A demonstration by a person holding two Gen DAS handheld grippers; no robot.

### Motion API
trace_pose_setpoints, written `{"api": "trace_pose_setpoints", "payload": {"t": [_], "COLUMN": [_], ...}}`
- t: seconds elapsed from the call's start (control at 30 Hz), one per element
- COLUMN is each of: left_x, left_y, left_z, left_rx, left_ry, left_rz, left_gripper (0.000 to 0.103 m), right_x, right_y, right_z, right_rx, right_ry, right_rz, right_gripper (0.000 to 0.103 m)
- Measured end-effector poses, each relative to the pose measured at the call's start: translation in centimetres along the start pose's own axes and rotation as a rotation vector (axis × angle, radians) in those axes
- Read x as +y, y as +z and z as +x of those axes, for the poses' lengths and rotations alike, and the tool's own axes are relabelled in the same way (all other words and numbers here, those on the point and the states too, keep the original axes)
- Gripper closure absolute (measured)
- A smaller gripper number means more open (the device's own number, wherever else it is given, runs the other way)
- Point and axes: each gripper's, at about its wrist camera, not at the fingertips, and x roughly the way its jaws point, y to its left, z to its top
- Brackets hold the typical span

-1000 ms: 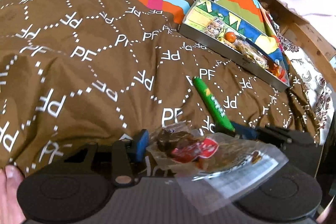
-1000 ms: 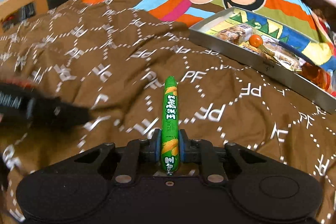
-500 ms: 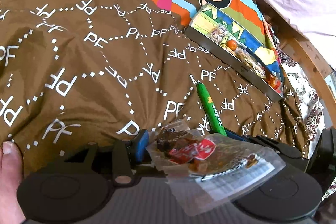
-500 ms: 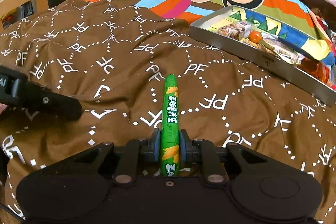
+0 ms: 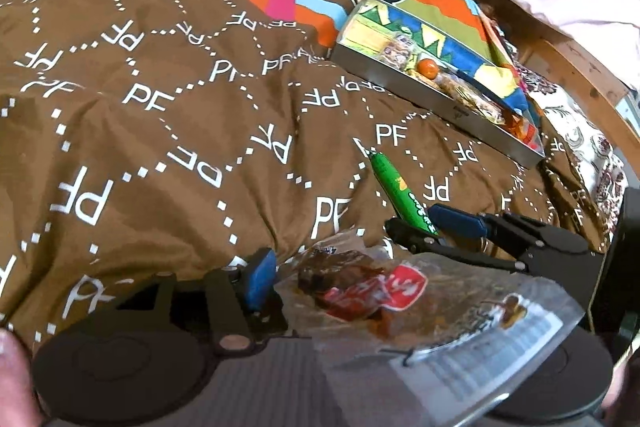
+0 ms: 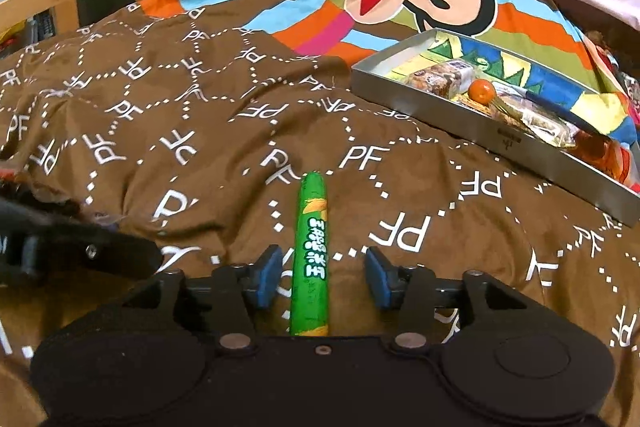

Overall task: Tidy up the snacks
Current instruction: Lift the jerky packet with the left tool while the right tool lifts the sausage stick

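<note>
Brown "PF" quilt (image 6: 208, 155) covers the bed. On it the green sausage stick (image 6: 311, 255) lies between the opening jaws of the right hand-held gripper (image 6: 322, 277), untouched. The left hand-held gripper (image 5: 360, 287) is opening too, a clear snack packet (image 5: 420, 311) draped across it. A metal tray (image 6: 500, 139) of snacks sits beyond, nothing blocking it.

tray (image 6: 516, 141): matt metal | quilt (image 6: 168, 131): printed cloth | stick wrapper (image 6: 311, 255): glossy plastic
</note>
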Motion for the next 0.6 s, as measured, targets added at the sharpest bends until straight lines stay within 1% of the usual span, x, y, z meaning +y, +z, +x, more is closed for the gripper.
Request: {"api": "trace_pose_setpoints", "payload": {"t": [0.07,0.13,0.3,0.37,0.47,0.6], "left_x": [0.1,0.2,0.7,1.0,1.0,1.2], "left_y": [-0.1,-0.1,-0.2,0.0,0.2,-0.1], "left_z": [-0.1,0.0,0.5,0.6,0.7,0.7], "left_rx": [-0.006,-0.018,-0.021,-0.017,-0.026,-0.036], "left_ry": [-0.024,-0.046,-0.077,-0.089,-0.102,-0.117], "left_rz": [0.009,0.019,0.042,0.036,0.028,0.050], "left_gripper": [0.036,0.033,0.033,0.033,0.031,0.030], "right_x": [-0.1,-0.2,-0.4,-0.4,-0.6,-0.5], "right_y": [0.0,-0.1,0.0,0.1,-0.1,-0.1], "right_z": [0.1,0.2,0.8,1.0,0.9,0.9], "right_rx": [-0.003,-0.005,-0.011,-0.014,-0.020,-0.017], "right_ry": [-0.001,-0.001,-0.005,-0.006,-0.003,-0.008], "right_rz": [0.007,0.014,0.025,0.031,0.038,0.035], "right_gripper": [0.049,0.048,0.041,0.040,0.039,0.039]}}
